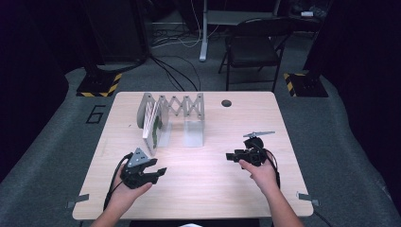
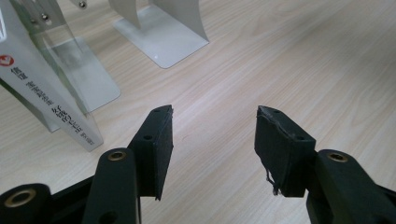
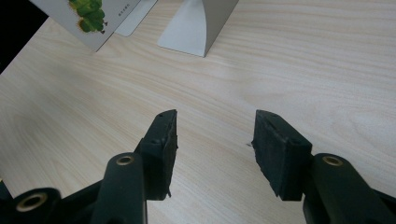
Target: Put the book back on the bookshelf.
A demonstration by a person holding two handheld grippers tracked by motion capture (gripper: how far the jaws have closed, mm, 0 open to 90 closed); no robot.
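An expanding grey book rack (image 1: 182, 109) stands on the far half of the wooden table (image 1: 198, 189). A white book with a green picture (image 1: 152, 125) leans in its left end; its spine with red logo (image 2: 44, 88) appears in the left gripper view and its cover corner (image 3: 91, 18) in the right gripper view. My left gripper (image 1: 160, 173) rests near the front left, open, nothing between its jaws (image 2: 212, 140). My right gripper (image 1: 230, 156) sits at the front right, open and empty (image 3: 215, 140), pointing left toward the rack.
The rack's metal foot plates (image 2: 161, 39) lie flat on the table ahead of the left gripper. A round cable hole (image 1: 226, 102) is in the table's far edge. A folding chair (image 1: 255, 47) and floor cables lie beyond the table.
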